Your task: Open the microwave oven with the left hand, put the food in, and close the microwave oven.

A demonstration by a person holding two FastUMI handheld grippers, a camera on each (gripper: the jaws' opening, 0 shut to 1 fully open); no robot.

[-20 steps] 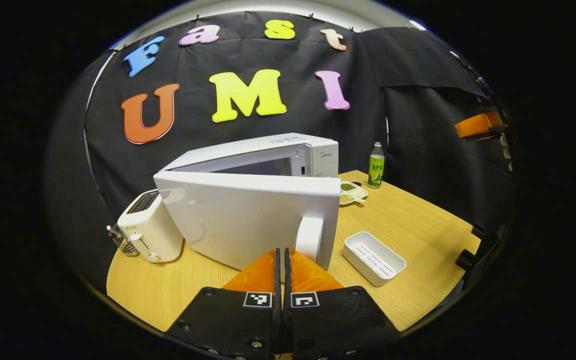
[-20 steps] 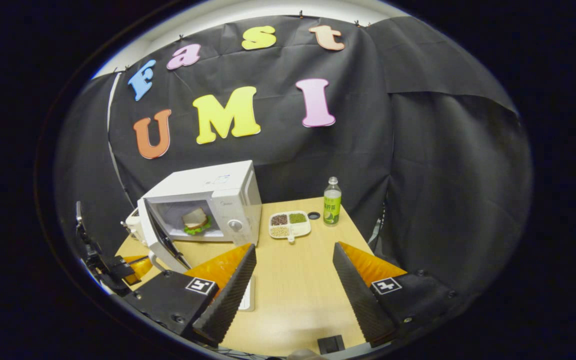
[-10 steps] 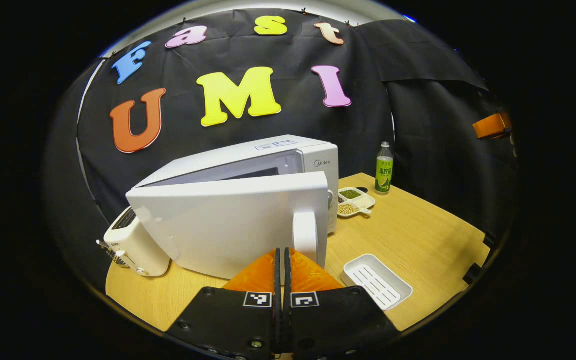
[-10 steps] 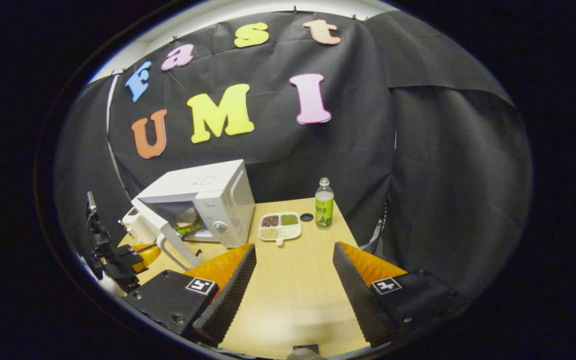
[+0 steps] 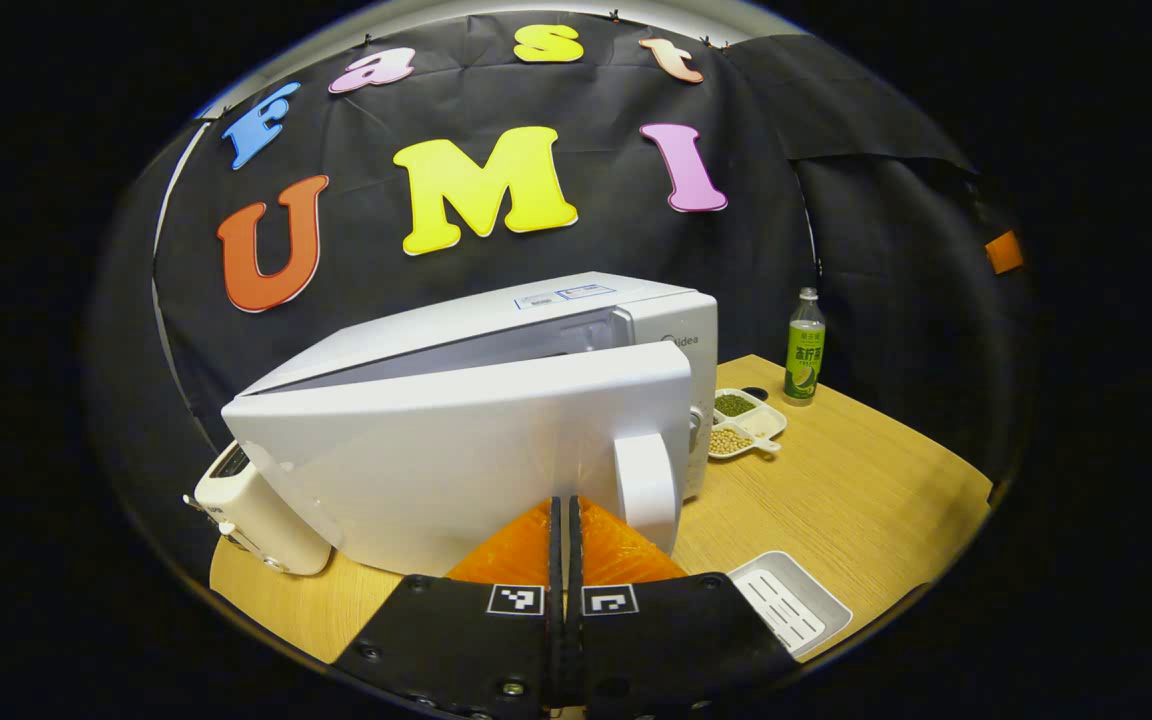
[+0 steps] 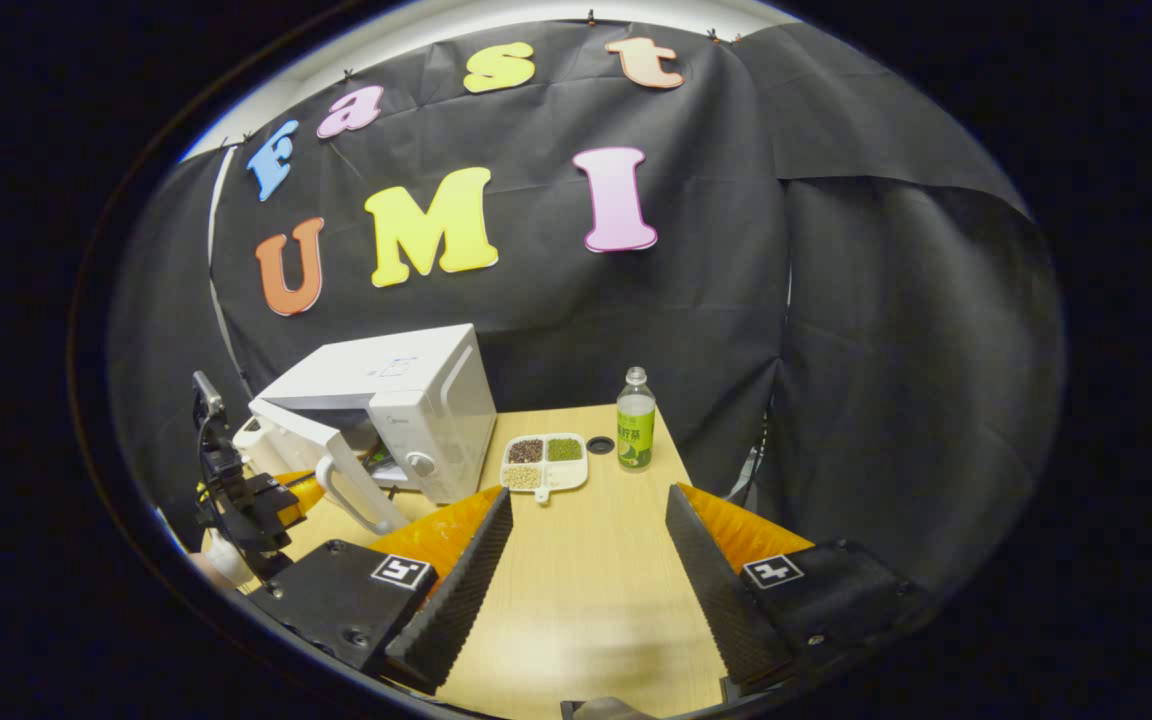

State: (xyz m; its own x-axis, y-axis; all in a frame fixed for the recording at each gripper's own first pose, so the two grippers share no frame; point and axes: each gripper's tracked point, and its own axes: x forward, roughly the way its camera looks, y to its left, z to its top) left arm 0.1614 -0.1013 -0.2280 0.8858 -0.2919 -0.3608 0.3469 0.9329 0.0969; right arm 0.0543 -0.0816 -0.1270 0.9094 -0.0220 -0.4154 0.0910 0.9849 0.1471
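The white microwave [image 5: 536,310] stands on the wooden table [image 5: 856,490] with its door [image 5: 436,450] ajar by a narrow gap. My left gripper [image 5: 564,505] is shut with nothing between its fingers, its tips against the door's outer face just left of the white handle [image 5: 646,490]. In the right gripper view the microwave [image 6: 406,385] is at the left, its door [image 6: 301,440] angled out, and the left gripper [image 6: 281,495] is behind that door. The door hides most of the oven's inside. My right gripper [image 6: 588,492] hangs open above the table, holding nothing.
A white toaster [image 5: 256,510] stands left of the microwave. A divided dish of beans [image 6: 541,462], a dark cap [image 6: 600,444] and a green bottle [image 6: 636,420] sit to the microwave's right. An empty white tray [image 5: 791,605] lies at the table's near edge.
The microwave door has swung from about half open to a narrow gap, with my shut left gripper following it. The food inside has gone out of sight. The right gripper stays open.
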